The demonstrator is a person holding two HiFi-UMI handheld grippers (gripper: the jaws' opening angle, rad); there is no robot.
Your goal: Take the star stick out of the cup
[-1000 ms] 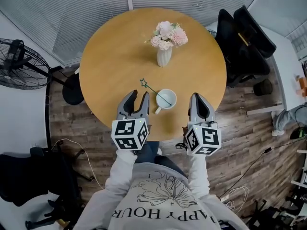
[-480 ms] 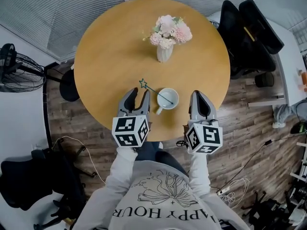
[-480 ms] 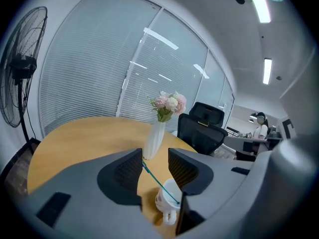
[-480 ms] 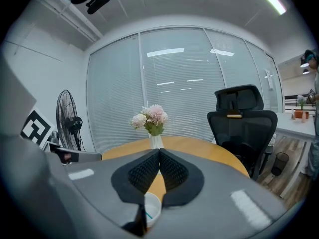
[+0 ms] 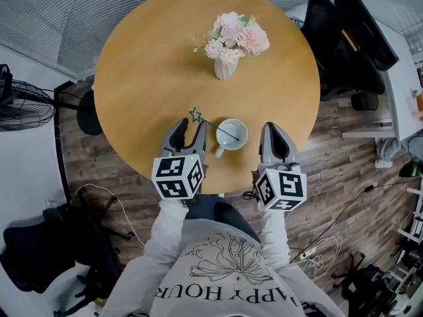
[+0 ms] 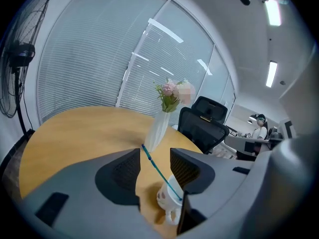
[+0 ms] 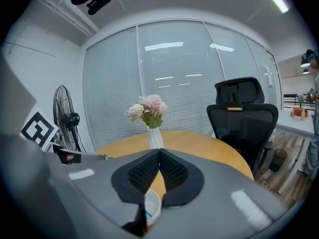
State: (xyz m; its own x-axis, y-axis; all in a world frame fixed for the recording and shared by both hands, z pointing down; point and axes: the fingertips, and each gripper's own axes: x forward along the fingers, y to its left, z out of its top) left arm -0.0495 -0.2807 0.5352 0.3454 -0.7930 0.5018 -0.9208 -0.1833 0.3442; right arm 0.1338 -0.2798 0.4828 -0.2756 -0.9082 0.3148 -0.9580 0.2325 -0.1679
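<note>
A white cup (image 5: 232, 133) stands on the round wooden table (image 5: 145, 65) near its front edge. A thin green stick (image 5: 213, 126) leans out of the cup to the left, its star (image 5: 195, 115) over the table. My left gripper (image 5: 190, 126) is just left of the cup, its jaws opening. In the left gripper view the stick (image 6: 155, 167) runs across the gap of the left gripper (image 6: 154, 156) beyond the pads, untouched, and the cup (image 6: 169, 197) sits below. My right gripper (image 5: 275, 129) is right of the cup, shut and empty, with the cup (image 7: 152, 206) under the right gripper (image 7: 159, 151).
A white vase of pink flowers (image 5: 227, 55) stands at the middle back of the table. Black office chairs (image 5: 347, 38) are at the right, a fan (image 5: 16, 98) at the left. Cables (image 5: 99, 193) lie on the wooden floor.
My left gripper has edged forward toward the star end of the stick and its jaws have spread wider. The head view has shifted slightly; cup and right gripper stay put.
</note>
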